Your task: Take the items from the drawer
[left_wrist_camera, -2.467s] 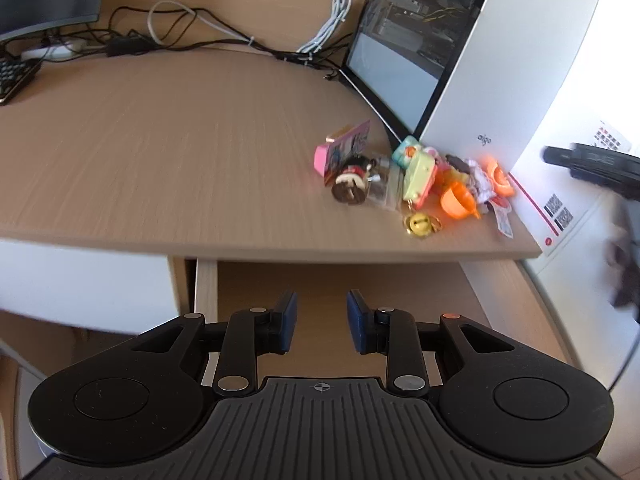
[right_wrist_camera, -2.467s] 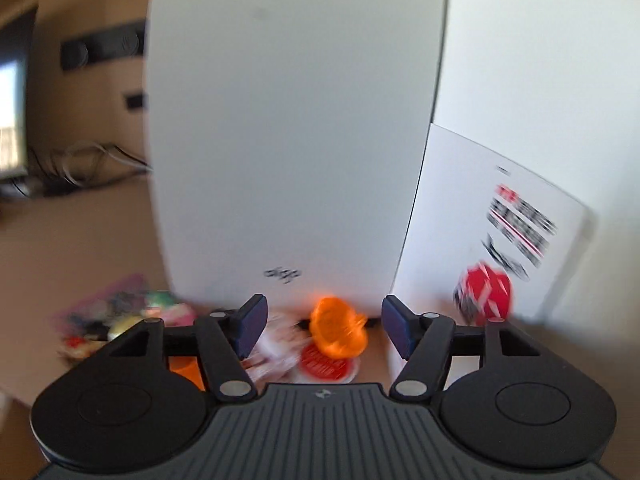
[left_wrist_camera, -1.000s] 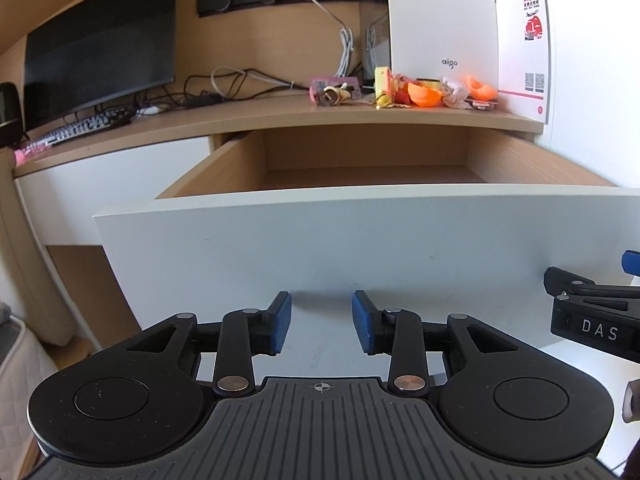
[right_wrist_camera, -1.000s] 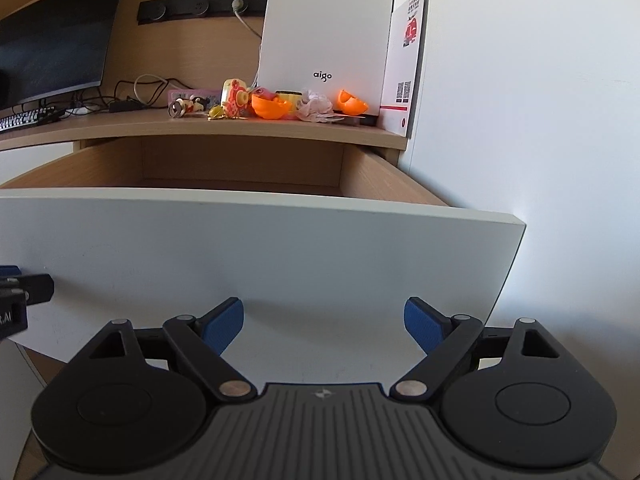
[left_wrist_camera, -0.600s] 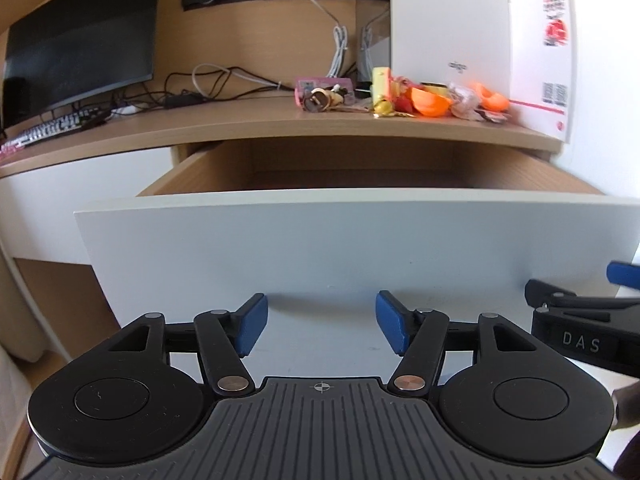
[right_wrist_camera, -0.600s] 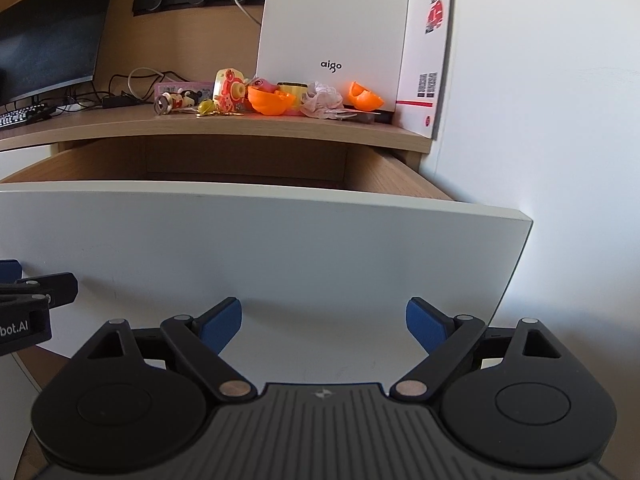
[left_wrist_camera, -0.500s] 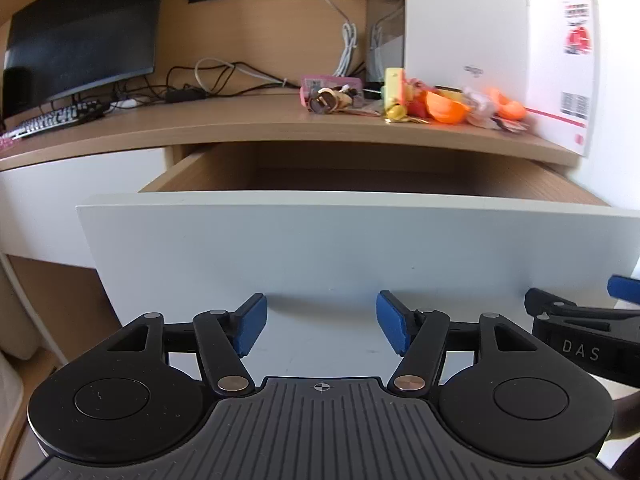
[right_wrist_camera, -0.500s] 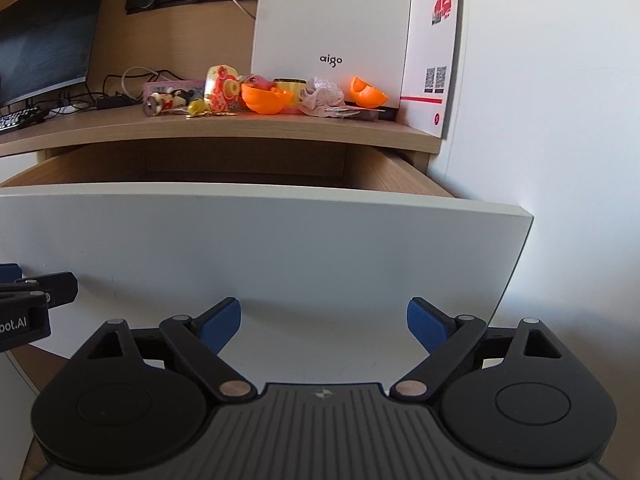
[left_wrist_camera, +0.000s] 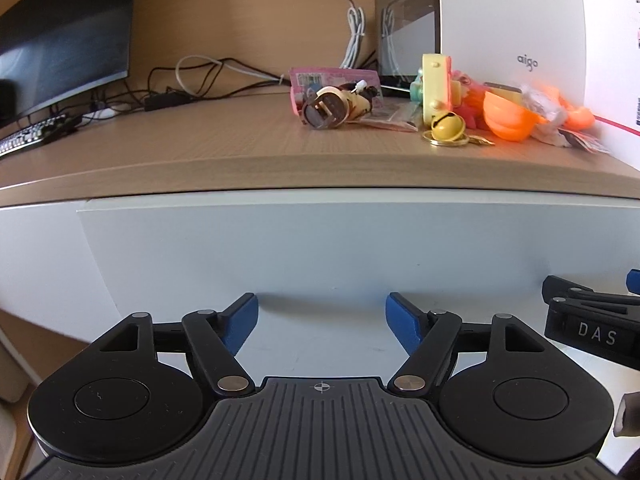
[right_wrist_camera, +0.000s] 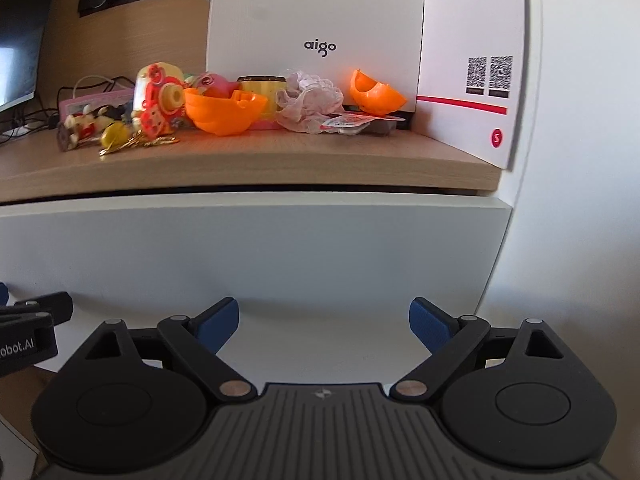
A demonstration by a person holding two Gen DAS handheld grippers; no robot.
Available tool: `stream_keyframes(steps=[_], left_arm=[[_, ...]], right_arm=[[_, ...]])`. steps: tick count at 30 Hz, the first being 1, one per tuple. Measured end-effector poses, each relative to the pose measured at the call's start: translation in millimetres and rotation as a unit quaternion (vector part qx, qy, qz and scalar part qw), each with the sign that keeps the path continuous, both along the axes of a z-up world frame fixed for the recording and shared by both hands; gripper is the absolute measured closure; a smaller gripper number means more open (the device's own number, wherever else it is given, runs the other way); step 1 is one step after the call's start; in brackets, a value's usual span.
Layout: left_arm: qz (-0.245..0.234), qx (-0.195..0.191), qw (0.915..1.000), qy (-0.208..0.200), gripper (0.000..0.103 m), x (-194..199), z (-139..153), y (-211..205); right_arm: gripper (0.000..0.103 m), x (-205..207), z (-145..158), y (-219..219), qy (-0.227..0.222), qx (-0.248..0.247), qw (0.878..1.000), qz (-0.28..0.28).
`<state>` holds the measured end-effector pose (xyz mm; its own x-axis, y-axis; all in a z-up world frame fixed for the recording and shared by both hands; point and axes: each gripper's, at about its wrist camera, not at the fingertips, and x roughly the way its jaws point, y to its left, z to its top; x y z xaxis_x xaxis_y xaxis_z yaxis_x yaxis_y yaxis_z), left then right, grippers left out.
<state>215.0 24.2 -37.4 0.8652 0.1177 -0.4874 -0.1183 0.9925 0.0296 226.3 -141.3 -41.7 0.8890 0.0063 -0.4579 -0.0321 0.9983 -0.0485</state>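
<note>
Drawer [left_wrist_camera: 320, 248]: pushed in under the desktop [left_wrist_camera: 200, 148]; its items [right_wrist_camera: 224, 108] lie heaped on top. Left gripper [left_wrist_camera: 322, 320], jaws just widened, and right gripper [right_wrist_camera: 324, 322] both stand open and empty against the front. Risk: further pushing could jolt the desk and roll the bell [left_wrist_camera: 446, 128] off the edge.

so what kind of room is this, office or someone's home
Probably a home desk or study corner. A dark computer monitor and a keyboard sit on the wooden desktop, a white aigo computer case stands at its end, and small toys lie piled there, among them an orange plastic bowl.
</note>
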Motion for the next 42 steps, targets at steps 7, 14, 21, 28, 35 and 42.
stream_keyframes(steps=[7, 14, 21, 28, 35, 42], left_arm=[[0.001, -0.021, 0.9998, 0.007, 0.0, 18.1, -4.1, 6.5], [-0.001, -0.014, 0.9999, 0.002, 0.0, 15.5, -6.6, 4.8], [-0.005, -0.001, 0.9998, 0.016, 0.0, -5.7, -4.2, 5.1], [-0.02, 0.01, 0.9983, 0.054, 0.0, -65.6, 12.9, -0.2], [-0.003, -0.027, 0.9971, 0.07, 0.0, -112.0, 31.5, -12.5], [0.011, -0.019, 0.9968, 0.077, 0.0, -135.9, 55.1, -20.5]], right_arm=[[0.0, 21.1, -5.5, 5.7, 0.0, -0.013, 1.0, 0.001], [0.0, 18.1, -7.7, 10.2, -0.002, -0.026, 1.0, 0.011], [0.001, 2.6, -2.5, 0.1, 0.019, -0.001, 1.0, -0.004], [0.001, -55.4, 9.4, -10.6, 0.038, 0.021, 0.999, 0.01], [0.001, -111.7, 42.6, -25.9, 0.026, -0.009, 0.999, 0.018], [0.001, -124.9, 62.0, -35.4, 0.024, -0.02, 0.999, 0.024]])
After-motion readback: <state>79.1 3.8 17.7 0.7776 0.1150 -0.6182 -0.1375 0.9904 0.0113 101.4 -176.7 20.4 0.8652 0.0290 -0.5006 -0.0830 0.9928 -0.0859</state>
